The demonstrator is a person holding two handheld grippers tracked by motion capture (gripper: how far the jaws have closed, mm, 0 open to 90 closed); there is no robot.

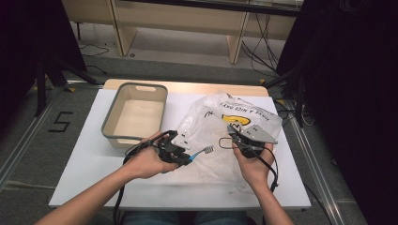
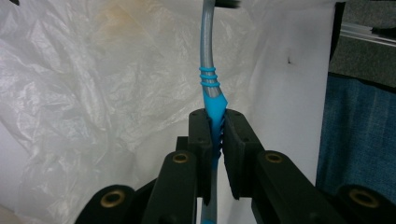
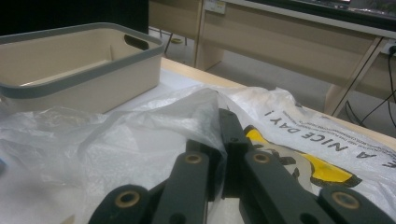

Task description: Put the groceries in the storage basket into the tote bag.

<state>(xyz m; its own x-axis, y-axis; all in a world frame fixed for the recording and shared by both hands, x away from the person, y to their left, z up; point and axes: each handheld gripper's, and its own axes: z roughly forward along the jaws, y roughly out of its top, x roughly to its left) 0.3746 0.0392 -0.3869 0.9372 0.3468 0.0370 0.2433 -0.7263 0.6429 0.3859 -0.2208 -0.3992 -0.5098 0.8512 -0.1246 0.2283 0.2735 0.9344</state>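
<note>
On the white table (image 1: 84, 164), beside the tub (image 1: 134, 115), lies a clear bag (image 1: 220, 126) — the right gripper (image 1: 233, 134) pinches its edge, jaws clamped tight. The left gripper (image 1: 188, 158) grips a toothbrush (image 2: 211, 93) by its blue handle — head at the bag's mouth

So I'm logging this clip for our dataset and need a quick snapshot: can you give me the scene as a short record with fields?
setting: white table top
left hand-held gripper: shut on toothbrush, gripped at its blue ribbed handle, brush end toward the bag
right hand-held gripper: shut on plastic bag, pinching its film
plastic bag: translucent, crumpled, yellow print and lettering
bin: beige with grey rim, nothing visible inside, left of the bag
likely work: putting the toothbrush into the bag
</note>
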